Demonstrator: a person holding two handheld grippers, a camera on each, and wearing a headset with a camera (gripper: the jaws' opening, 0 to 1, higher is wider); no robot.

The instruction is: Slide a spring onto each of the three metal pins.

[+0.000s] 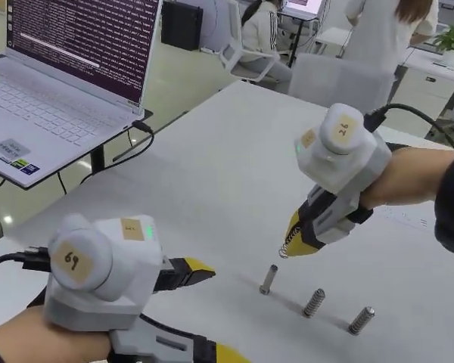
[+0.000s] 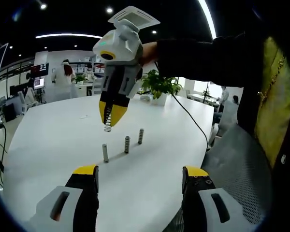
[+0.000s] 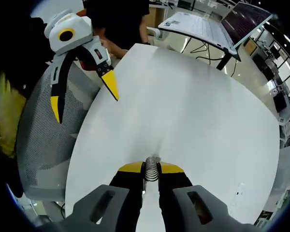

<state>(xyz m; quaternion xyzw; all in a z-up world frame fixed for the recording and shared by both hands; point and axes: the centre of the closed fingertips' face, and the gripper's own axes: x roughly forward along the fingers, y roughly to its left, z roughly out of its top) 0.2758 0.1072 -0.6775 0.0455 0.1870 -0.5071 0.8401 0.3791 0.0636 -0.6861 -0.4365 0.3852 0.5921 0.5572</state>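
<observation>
right gripper [image 1: 303, 243] pinching spring [image 1: 287, 243], pin [image 1: 268, 279] below — seemingly bare

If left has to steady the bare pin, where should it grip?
Low on the bare pin, jaws closing across its shaft from the near side, probably. It stands upright, and its top must be free for the spring in the right gripper.

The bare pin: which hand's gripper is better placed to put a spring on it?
Right. The right gripper grips a spring and hangs close above the bare pin; the left gripper is open, empty and farther back.
</observation>
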